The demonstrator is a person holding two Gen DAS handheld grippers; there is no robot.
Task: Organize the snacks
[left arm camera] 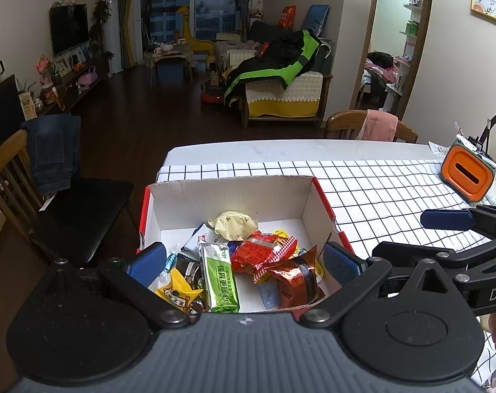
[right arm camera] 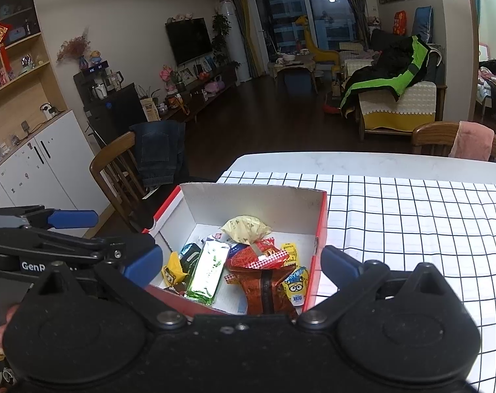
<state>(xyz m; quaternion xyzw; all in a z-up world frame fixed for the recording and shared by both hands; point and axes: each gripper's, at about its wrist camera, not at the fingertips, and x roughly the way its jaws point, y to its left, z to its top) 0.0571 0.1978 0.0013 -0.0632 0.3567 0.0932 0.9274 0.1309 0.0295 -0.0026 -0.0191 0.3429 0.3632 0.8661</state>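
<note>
A red cardboard box (left arm camera: 234,193) with a white inside stands on the checked tablecloth and holds several wrapped snacks. Among them are a green bar (left arm camera: 222,278), red packets (left arm camera: 264,252), a pale yellow crumpled wrapper (left arm camera: 234,224) and a small yellow packet (left arm camera: 177,290). My left gripper (left arm camera: 244,263) hangs open over the box's near edge, blue pads wide apart, nothing between them. In the right wrist view the same box (right arm camera: 254,201) shows the green bar (right arm camera: 208,271), a red packet (right arm camera: 267,281) and a cartoon packet (right arm camera: 295,285). My right gripper (right arm camera: 241,263) is open above it, empty.
An orange and grey case (left arm camera: 467,172) stands at the table's right side. The checked cloth (right arm camera: 411,222) stretches to the right of the box. Wooden chairs stand at the left (left arm camera: 15,177) and far edge (left arm camera: 369,126); one carries jeans, the other a pink cloth.
</note>
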